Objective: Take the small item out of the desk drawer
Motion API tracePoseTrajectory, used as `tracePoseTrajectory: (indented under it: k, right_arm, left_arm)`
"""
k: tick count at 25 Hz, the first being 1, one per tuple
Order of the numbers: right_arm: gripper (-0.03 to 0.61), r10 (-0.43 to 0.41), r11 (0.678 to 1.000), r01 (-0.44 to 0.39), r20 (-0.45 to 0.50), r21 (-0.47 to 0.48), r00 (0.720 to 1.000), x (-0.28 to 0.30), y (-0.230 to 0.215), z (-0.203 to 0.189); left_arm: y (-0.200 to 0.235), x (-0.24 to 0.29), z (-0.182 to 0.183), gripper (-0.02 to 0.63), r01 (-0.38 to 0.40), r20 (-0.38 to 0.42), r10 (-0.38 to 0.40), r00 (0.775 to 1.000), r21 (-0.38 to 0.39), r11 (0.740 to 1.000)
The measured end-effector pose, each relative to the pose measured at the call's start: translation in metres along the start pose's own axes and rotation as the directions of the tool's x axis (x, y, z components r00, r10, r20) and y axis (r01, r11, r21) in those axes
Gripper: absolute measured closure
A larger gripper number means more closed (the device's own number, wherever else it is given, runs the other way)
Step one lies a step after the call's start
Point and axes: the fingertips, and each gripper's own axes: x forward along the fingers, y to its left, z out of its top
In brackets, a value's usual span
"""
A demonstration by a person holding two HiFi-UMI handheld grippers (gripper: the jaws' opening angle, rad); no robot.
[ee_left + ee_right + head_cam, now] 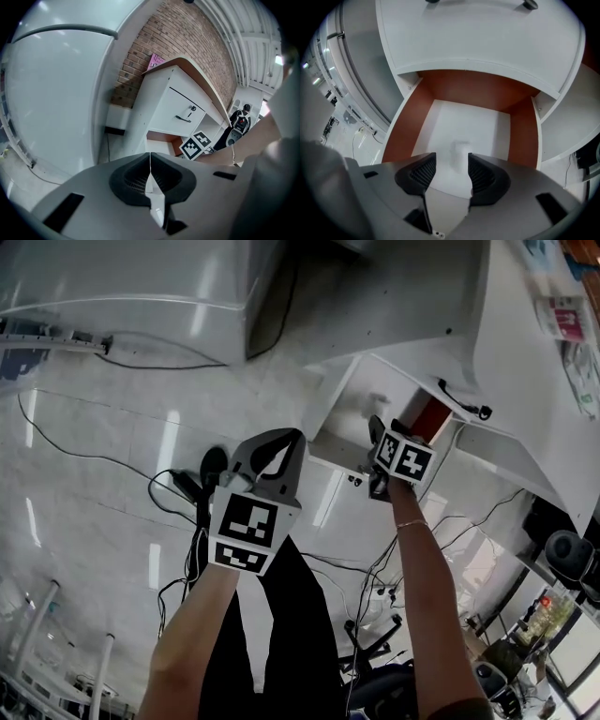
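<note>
So the right gripper [452, 161] was poked down into the open desk drawer [520, 126], with its jaws spread apart and nothing pinched. In the right gripper view the small pale item [460, 151] sat on the drawer's white bottom, lower middle of the frame. It was right in the gap just past the two fingertips, not touching either pad as far as I could tell, and too washed out to say what it actually was. In the head view that gripper was right of centre, at the drawer's brown-lined opening in the white desk [412, 315]. The left gripper [278, 442] hung left of centre over the pale floor [112, 474], jaws pressed together and empty.
</note>
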Motion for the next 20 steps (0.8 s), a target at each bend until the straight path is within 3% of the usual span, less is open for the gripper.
tracePoseTrajectory:
  k: [6, 12, 20]
  right_arm:
    - [0.35, -0.021, 0.999, 0.019, -0.038, -0.049, 0.999, 0.028, -0.006, -0.002]
    - [0.348, -0.047, 0.999, 0.046, -0.06, -0.019, 0.997, 0.051, -0.021, -0.004]
    - [0.359, -0.061, 0.995, 0.052, -0.112, -0.082, 0.992, 0.075, -0.025, -0.009]
  left_arm:
    - [0.008, 0.006, -0.011, 0.591, -0.019, 0.003, 0.019, 1.0, -0.02, 1.0]
    - [0.014, 0.012, -0.017, 0.591, -0.038, 0.007, 0.038, 0.999, -0.063, 0.997]
    - [0.02, 0.021, -0.023, 0.591, -0.056, 0.0, 0.056, 0.998, -0.074, 0.996]
